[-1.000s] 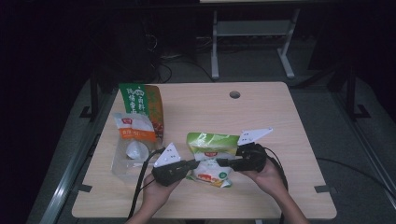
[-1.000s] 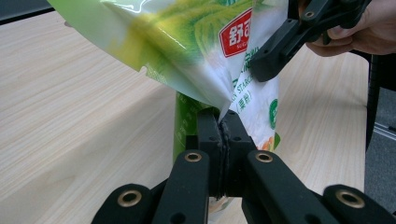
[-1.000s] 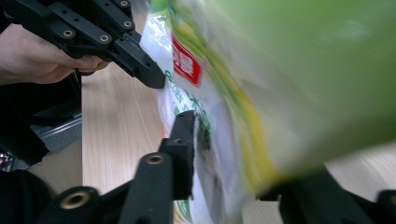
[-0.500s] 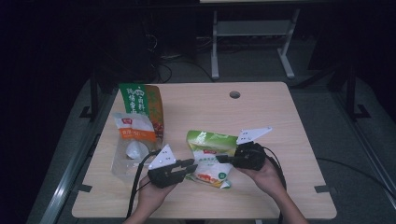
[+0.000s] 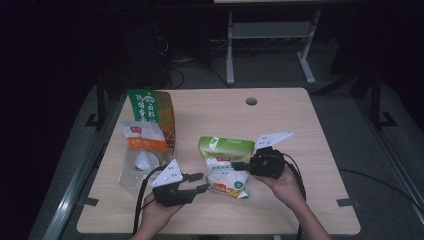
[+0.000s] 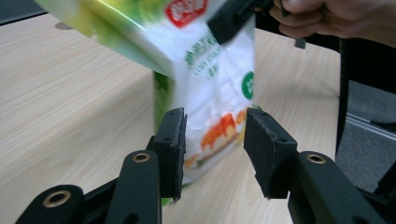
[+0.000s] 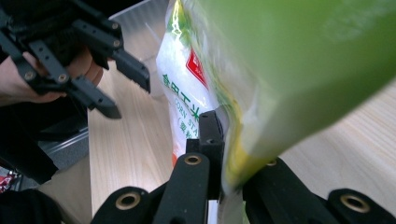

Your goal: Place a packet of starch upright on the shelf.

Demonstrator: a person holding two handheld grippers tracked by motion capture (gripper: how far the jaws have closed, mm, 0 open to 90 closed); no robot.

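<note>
Left gripper pulled back off the starch pouch, fingers just spread and released beside its lower end; right gripper clenched on the pouch's edge, lifted near the bench front, handover apparently done.

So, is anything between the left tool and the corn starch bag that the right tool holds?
Nothing visible. The left tool, its jaws just opened, faces the corn starch bag with bare table between. The right tool is clamped on the bag's edge.
</note>
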